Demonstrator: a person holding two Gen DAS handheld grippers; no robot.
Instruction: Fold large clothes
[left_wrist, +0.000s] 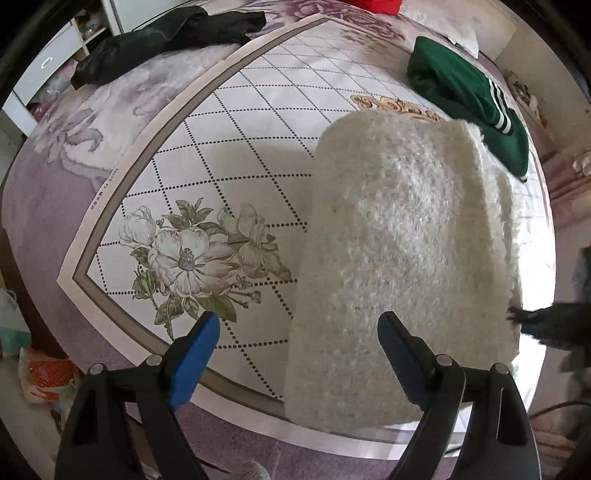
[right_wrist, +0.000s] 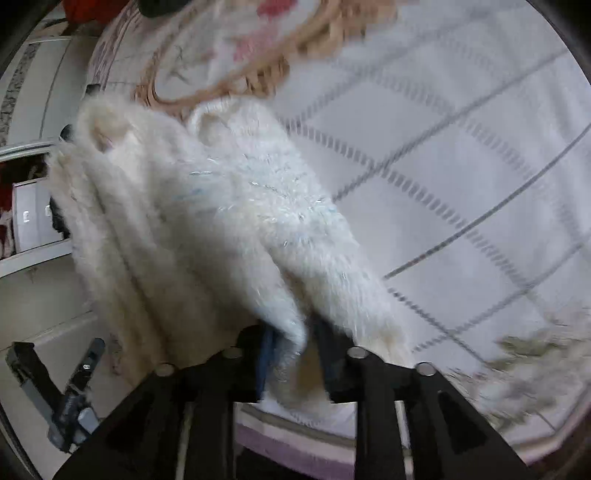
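Item one, your left gripper (left_wrist: 299, 334): blue-padded jaws spread wide and holding nothing, its right finger over the near edge of the white fluffy sweater (left_wrist: 402, 258). Item two, that sweater: folded into a long pad on the bedspread (left_wrist: 236, 155), right of the printed flower (left_wrist: 195, 258). Item three, your right gripper (right_wrist: 295, 347): jaws narrow, with a bunched fold of the sweater between them. Far side: a green garment (left_wrist: 465, 96) to the right, a dark garment (left_wrist: 166, 40) to the left.
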